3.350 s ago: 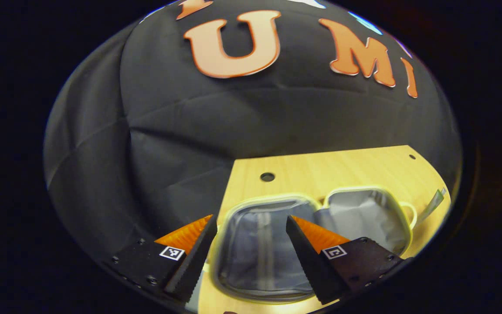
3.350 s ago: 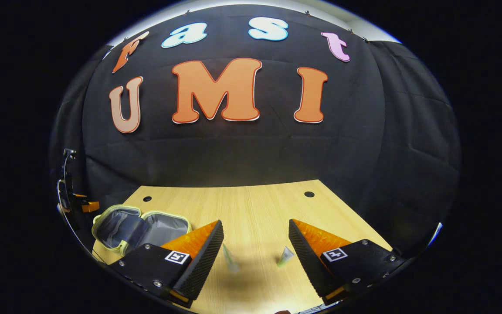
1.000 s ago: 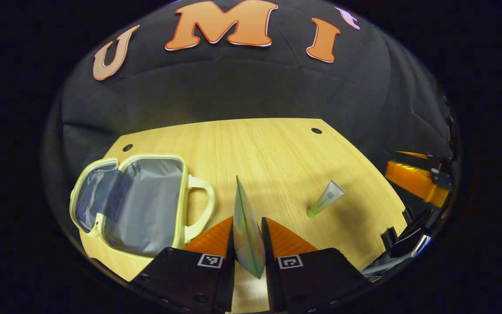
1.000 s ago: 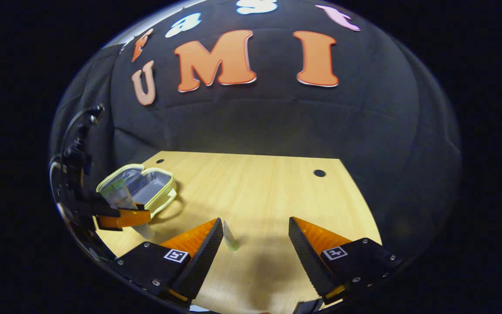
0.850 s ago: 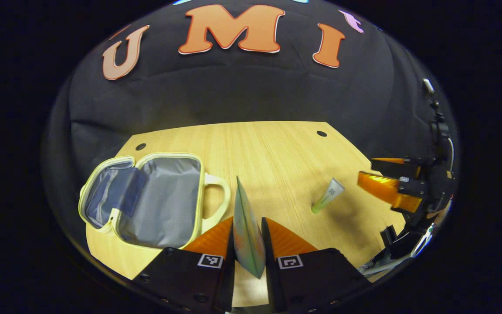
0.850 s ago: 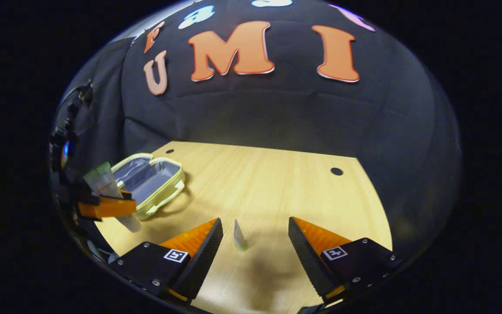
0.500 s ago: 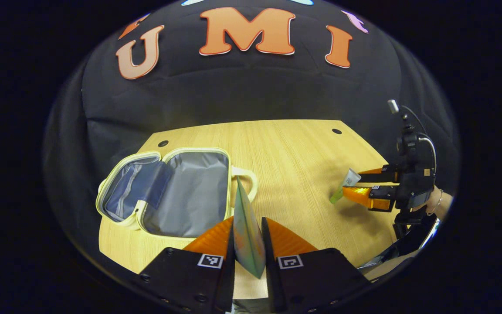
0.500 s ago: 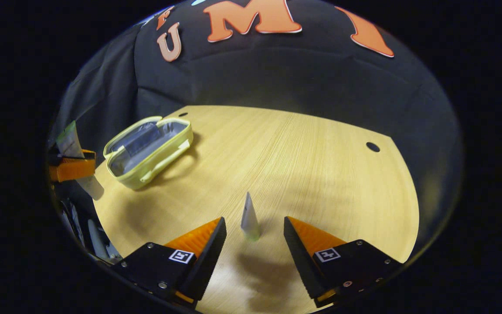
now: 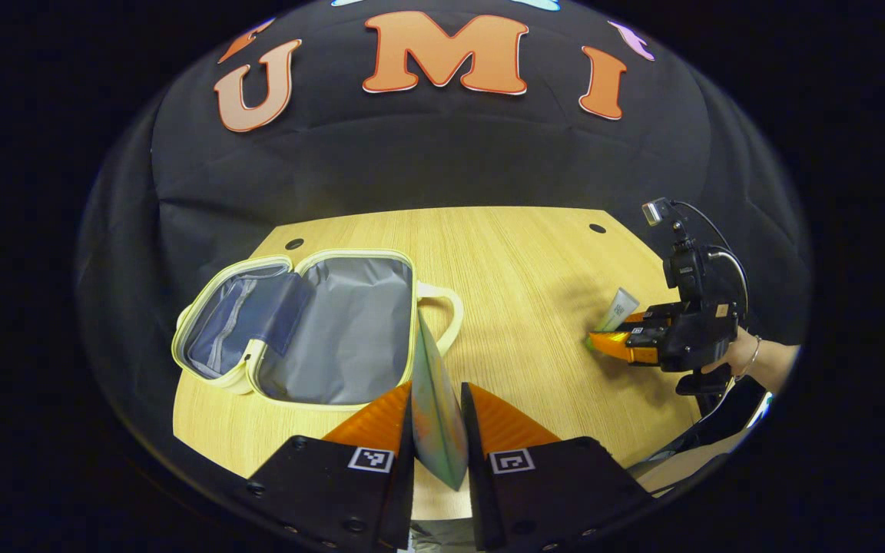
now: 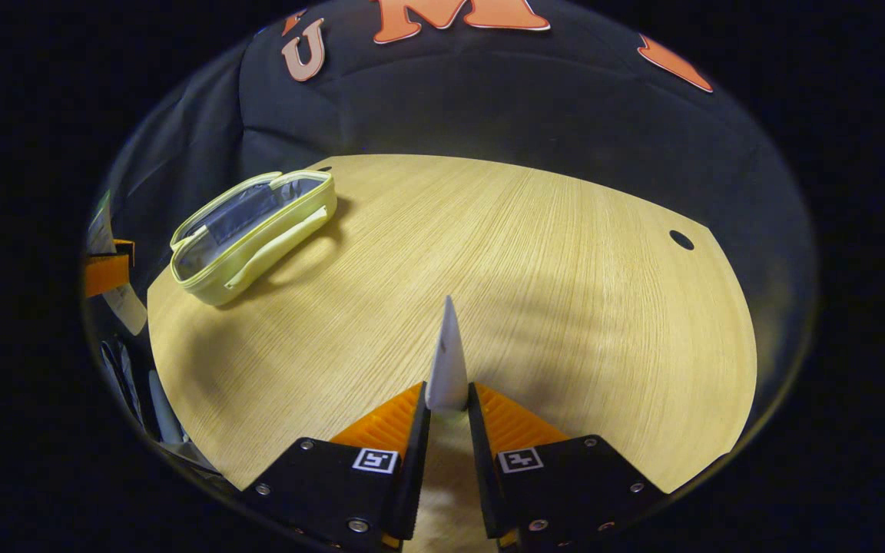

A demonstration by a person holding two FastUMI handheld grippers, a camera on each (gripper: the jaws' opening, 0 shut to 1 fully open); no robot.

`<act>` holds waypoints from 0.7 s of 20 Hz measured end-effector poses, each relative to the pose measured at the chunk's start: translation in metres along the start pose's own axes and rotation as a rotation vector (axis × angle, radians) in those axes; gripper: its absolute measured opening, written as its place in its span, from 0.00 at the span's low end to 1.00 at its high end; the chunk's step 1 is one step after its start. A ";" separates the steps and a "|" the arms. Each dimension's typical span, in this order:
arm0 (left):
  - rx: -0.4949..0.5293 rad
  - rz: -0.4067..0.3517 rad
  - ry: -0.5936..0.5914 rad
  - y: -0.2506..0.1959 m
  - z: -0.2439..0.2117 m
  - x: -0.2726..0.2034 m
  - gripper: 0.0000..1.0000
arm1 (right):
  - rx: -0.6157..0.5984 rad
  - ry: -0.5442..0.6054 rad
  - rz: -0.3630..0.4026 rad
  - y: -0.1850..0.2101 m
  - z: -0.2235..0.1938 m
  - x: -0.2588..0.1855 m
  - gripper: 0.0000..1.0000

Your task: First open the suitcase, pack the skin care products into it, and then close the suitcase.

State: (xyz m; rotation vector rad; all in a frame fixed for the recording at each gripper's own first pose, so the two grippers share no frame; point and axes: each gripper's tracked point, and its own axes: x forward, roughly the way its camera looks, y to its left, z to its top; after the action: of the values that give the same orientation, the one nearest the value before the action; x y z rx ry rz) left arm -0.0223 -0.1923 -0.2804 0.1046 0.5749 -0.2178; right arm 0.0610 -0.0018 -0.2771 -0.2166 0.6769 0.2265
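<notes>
Since the earlier frame, right gripper (image 10: 449, 399) has pinched the small tube (image 10: 448, 361) on the wooden table (image 10: 565, 269), right of the open suitcase (image 9: 312, 322); left gripper (image 9: 436, 399) clamps a sachet (image 9: 433, 407).

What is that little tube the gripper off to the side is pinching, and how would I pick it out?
Start at the wooden table and the open pale yellow suitcase with grey lining on it. Look across to the table's far side, where the right gripper is closed on a small tube. It is slim and whitish, unlike the wider colourful pouch in the left gripper.

No readable text on the small pale tube (image 9: 618, 309); its printing is too small to read.
</notes>
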 end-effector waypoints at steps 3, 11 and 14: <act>0.004 0.003 0.034 0.006 0.001 -0.017 0.31 | 0.011 0.011 0.007 0.005 0.002 -0.017 0.33; 0.067 -0.084 0.127 0.038 0.034 -0.056 0.31 | 0.098 -0.008 0.033 0.042 0.035 -0.079 0.32; 0.048 -0.144 0.168 0.062 0.047 -0.045 0.31 | 0.124 -0.020 0.006 0.056 0.045 -0.093 0.33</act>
State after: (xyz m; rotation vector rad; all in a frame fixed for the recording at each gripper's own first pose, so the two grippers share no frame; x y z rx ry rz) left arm -0.0198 -0.1313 -0.2140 0.1292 0.7456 -0.3653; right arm 0.0018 0.0516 -0.1904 -0.0934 0.6699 0.1911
